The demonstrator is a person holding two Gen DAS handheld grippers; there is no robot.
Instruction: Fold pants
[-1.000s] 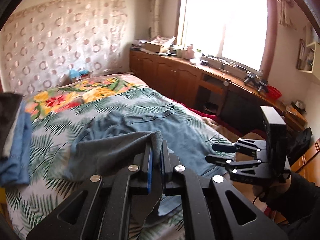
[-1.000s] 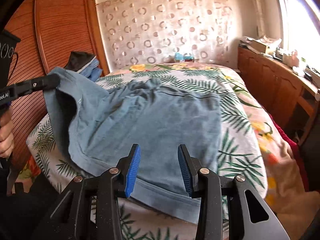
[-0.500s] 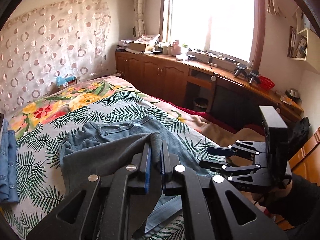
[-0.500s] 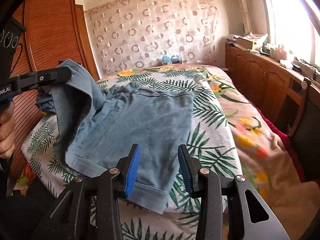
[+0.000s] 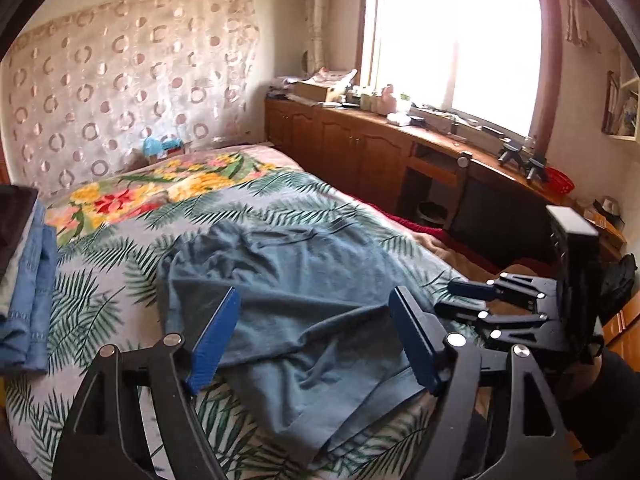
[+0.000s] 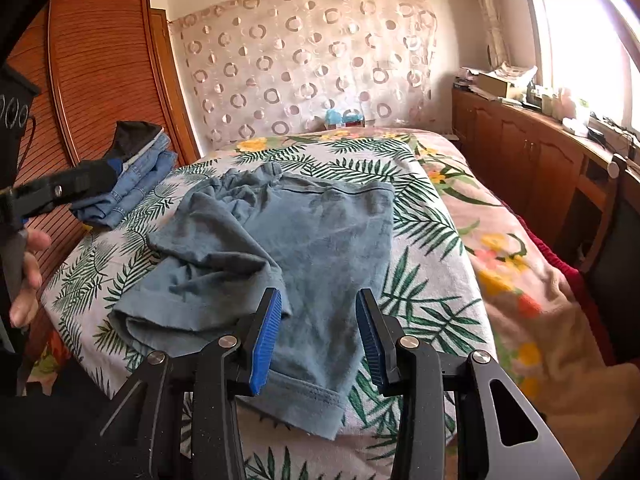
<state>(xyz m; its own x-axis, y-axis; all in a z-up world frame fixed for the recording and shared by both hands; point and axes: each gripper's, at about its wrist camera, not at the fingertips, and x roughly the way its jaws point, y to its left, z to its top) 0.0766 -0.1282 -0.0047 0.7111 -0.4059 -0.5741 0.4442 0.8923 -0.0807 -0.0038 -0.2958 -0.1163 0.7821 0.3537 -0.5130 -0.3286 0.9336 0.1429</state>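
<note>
In the left wrist view, the left gripper (image 5: 312, 336), clamped on cloth a second ago, has just been opened; nothing is held, and the released leg has dropped onto the pants (image 5: 304, 280) lying on the bed (image 5: 100, 312). The doubled layer could be dragged askew if the jaws catch it. In the right wrist view, the right gripper (image 6: 316, 336) stands part open and empty above the near hem; the fold lies rumpled at the left. Counted: one pair of pants, two grippers, one stack of clothes (image 6: 136, 184).
</note>
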